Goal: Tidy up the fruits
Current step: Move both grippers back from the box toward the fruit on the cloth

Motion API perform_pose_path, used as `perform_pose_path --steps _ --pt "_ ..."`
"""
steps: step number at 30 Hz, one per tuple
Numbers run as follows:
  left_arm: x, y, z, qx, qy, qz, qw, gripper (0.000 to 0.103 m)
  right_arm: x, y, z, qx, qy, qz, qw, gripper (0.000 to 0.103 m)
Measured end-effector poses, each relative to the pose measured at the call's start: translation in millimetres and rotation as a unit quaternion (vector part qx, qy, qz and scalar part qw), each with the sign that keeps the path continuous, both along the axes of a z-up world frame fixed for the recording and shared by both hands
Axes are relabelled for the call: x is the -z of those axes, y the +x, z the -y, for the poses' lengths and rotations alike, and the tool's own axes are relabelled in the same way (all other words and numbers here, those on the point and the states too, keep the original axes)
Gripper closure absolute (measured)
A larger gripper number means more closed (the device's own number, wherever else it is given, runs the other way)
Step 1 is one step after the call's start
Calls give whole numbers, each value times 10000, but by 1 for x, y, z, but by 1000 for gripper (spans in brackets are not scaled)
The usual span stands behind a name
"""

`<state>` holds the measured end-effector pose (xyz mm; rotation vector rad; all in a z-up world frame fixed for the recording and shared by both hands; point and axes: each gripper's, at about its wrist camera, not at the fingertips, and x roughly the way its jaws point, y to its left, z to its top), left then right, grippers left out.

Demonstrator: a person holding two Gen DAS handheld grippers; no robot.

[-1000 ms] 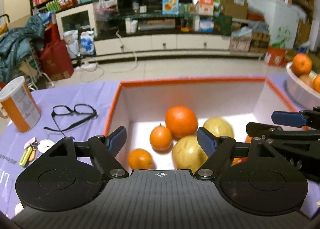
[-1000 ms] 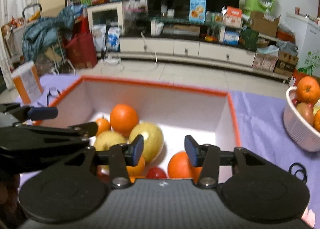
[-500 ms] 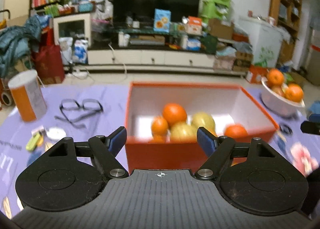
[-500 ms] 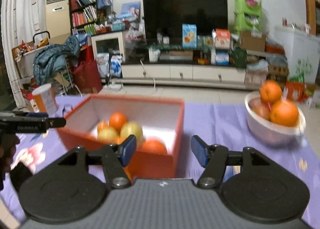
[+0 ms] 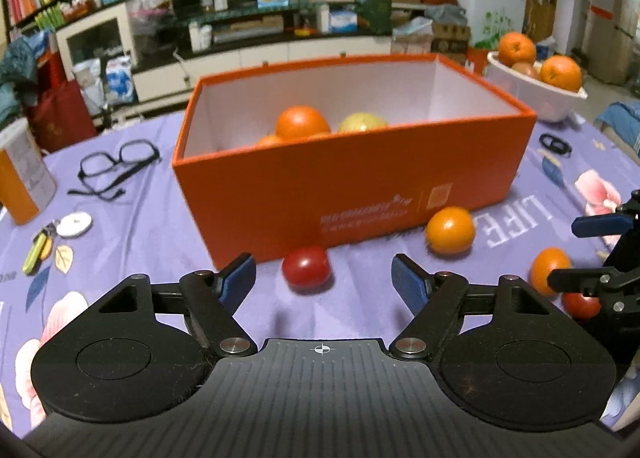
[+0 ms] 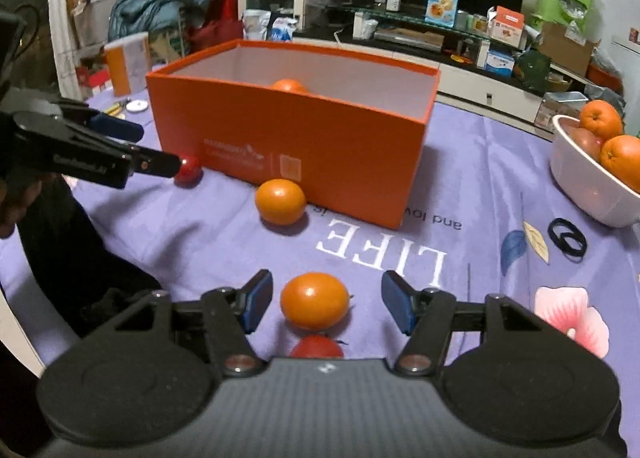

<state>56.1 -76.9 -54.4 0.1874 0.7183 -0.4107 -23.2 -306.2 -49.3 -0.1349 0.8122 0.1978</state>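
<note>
Left wrist view
Left gripper (image 5: 323,276): held low over the desk (image 5: 160,242), level, pointing at the long side of the orange box (image 5: 352,177); fingers spread wide, nothing between them.
Change: a second ago this camera looked down into the box from above; now it has pulled back and dropped to desk height, box seen from outside.
Tomato (image 5: 306,266): on the cloth just ahead of the gripper, a little left of centre, close to the box wall.
Orange (image 5: 450,230): on the cloth beside the box front, ahead and right of the gripper.
Box contents: an orange and a yellow fruit (image 5: 362,122) show over the rim.
Bowl (image 5: 532,91): white, far right beyond the box, holding oranges.
Glasses (image 5: 114,167): left of the box, well apart.

Right wrist view
Right gripper (image 6: 327,308): low over the desk, tilted slightly down; fingers wide apart, empty.
Change: pulled back from over the box as well; loose fruit now in front.
Small orange (image 6: 314,300): on the cloth between the two fingers, touching neither.
Second tomato (image 6: 316,346): just behind the small orange, partly hidden by the gripper body.
Left gripper: enters at left edge, its tip beside the tomato.
</note>
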Motion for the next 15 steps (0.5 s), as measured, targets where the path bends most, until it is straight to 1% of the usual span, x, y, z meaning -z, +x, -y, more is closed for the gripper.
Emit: perform_pose_path --steps 3,6,9,11,14,15 --pt "2 6 -4 -33 -49 -116 9999 49 4 5 0 -66 34 -106 9999 40" --pt "1 8 -4 58 -154 -221 9996 49 3 5 1 -42 86 -198 9998 40" --pt "3 7 1 229 -29 -189 9996 49 5 -2 3 70 80 -357 9993 41" --pt "5 8 1 252 47 -177 9995 49 6 -8 4 132 17 -438 9990 41" --pt "7 14 -4 208 16 -234 9995 53 9 -13 6 330 30 -619 9975 45" --pt "8 16 -6 188 -18 -253 9995 56 11 -12 6 421 18 -717 9965 46"
